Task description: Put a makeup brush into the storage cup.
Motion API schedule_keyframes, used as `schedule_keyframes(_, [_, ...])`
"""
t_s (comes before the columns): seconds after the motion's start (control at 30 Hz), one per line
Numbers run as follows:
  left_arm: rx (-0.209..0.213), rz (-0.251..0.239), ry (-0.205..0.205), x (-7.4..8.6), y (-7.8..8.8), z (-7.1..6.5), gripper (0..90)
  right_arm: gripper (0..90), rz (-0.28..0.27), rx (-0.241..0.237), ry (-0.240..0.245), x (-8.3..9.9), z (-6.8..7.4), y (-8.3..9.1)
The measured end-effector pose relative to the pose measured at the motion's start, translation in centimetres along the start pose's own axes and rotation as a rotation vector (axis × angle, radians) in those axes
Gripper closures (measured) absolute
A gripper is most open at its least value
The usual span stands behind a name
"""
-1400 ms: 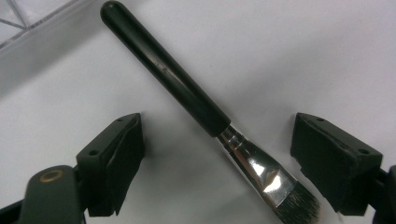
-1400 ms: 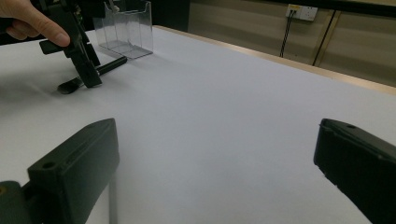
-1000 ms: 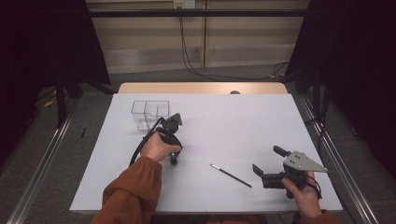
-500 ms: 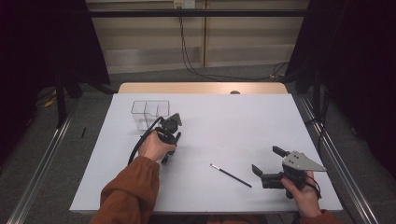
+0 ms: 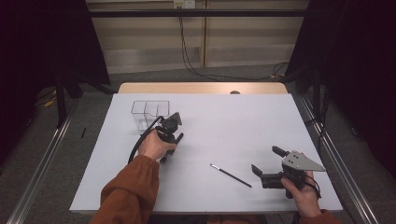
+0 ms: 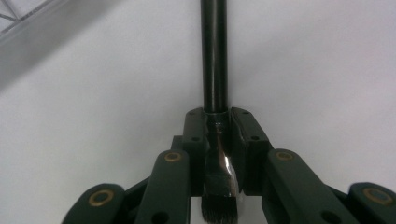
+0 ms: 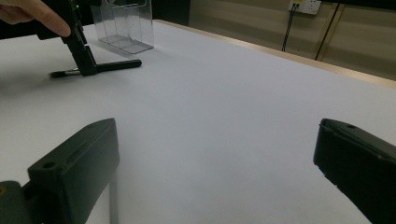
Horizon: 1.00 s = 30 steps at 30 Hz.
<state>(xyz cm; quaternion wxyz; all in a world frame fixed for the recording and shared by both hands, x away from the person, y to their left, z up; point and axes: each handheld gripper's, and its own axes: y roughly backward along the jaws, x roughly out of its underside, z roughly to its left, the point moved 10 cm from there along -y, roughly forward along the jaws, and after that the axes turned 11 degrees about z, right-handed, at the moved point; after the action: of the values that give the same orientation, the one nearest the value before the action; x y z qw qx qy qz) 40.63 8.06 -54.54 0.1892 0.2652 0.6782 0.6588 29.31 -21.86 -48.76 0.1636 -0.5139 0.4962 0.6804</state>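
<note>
A black-handled brush [image 6: 214,56] with a silver ferrule and dark bristles lies flat on the white table [image 5: 224,126]. My left gripper [image 6: 217,135] points down at it, and its jaws have just been closing; they now press on the brush near the ferrule. In the high view the left gripper [image 5: 172,147] sits left of centre, under a hand in an orange sleeve. The right gripper view shows the left gripper [image 7: 86,67] clamped on the same brush [image 7: 116,65]. My right gripper [image 5: 267,161] rests near the front right, open, with nothing between its jaws [image 7: 219,135].
A clear two-compartment container [image 5: 149,112] stands just behind the left gripper, also seen as a clear box [image 7: 123,23]. A second thin black brush [image 5: 231,176] with a pale tip lies between the two hands. A wooden strip [image 5: 201,87] borders the table's far edge.
The left gripper's jaws have come together on the brush, and the left hand has settled slightly. The right gripper and the thin brush have not moved.
</note>
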Motion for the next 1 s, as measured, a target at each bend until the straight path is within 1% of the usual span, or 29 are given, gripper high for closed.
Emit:
schedule_keyframes(0.1, [-0.013, -0.004, -0.024, 0.0, 0.1, 0.1, 77.6, 0.0, 0.000, -0.001, -0.001, 0.0, 0.0, 0.0])
schedule_keyframes(0.27, [0.003, -0.021, -0.042, 0.1, 0.2, 0.1, 77.8, 0.0, 0.000, -0.001, -0.003, 0.0, -0.1, 0.0])
schedule_keyframes(0.3, [0.003, -0.022, -0.043, 0.1, 0.2, 0.2, 77.8, 0.0, 0.001, -0.001, -0.004, 0.0, -0.1, 0.0])
schedule_keyframes(0.33, [0.012, -0.031, -0.041, 0.1, 0.2, 0.1, 77.8, 0.0, 0.001, 0.001, -0.004, 0.0, -0.1, 0.0])
schedule_keyframes(0.37, [0.014, -0.031, -0.049, 0.1, 0.2, 0.2, 77.9, 0.0, 0.000, 0.000, -0.002, 0.0, -0.1, 0.0])
schedule_keyframes(0.43, [0.024, -0.046, -0.033, 0.1, 0.3, 0.3, 77.9, 0.0, 0.000, 0.001, -0.003, 0.0, -0.1, 0.0])
schedule_keyframes(0.47, [0.029, -0.047, -0.034, 0.1, 0.3, 0.3, 77.8, 0.0, 0.001, 0.001, -0.004, 0.0, -0.1, 0.0])
schedule_keyframes(0.5, [0.040, -0.058, -0.028, 0.1, 0.3, 0.3, 77.9, 0.0, 0.000, 0.000, -0.003, 0.0, -0.1, 0.0])
schedule_keyframes(0.63, [0.045, -0.072, -0.035, 0.1, 0.4, 0.3, 77.9, 0.0, 0.000, 0.001, -0.003, 0.0, -0.1, 0.0])
schedule_keyframes(0.67, [0.054, -0.078, -0.037, 0.1, 0.5, 0.3, 77.9, 0.0, 0.000, 0.000, -0.003, 0.0, -0.1, 0.0])
schedule_keyframes(0.7, [0.050, -0.087, -0.033, 0.1, 0.6, 0.3, 77.9, 0.0, 0.000, 0.000, -0.003, 0.0, -0.1, 0.0])
schedule_keyframes(0.73, [0.058, -0.090, -0.038, 0.1, 0.7, 0.3, 77.9, 0.0, 0.000, 0.000, -0.002, 0.0, -0.1, 0.0])
schedule_keyframes(0.8, [0.069, -0.112, -0.044, 0.0, 1.0, 0.2, 77.9, 0.0, 0.000, 0.000, -0.003, 0.0, -0.1, 0.0])
schedule_keyframes(0.9, [0.074, -0.130, -0.049, 0.1, 1.4, 0.3, 77.9, 0.0, 0.000, 0.000, -0.002, 0.0, -0.1, 0.0])
schedule_keyframes(0.97, [0.069, -0.151, -0.051, 0.1, 1.7, 0.4, 77.9, 0.0, -0.001, 0.001, -0.001, 0.0, -0.1, 0.0])
schedule_keyframes(1.0, [0.077, -0.154, -0.054, 0.2, 1.8, 0.4, 77.9, 0.0, -0.001, 0.001, -0.001, 0.0, -0.1, 0.0])
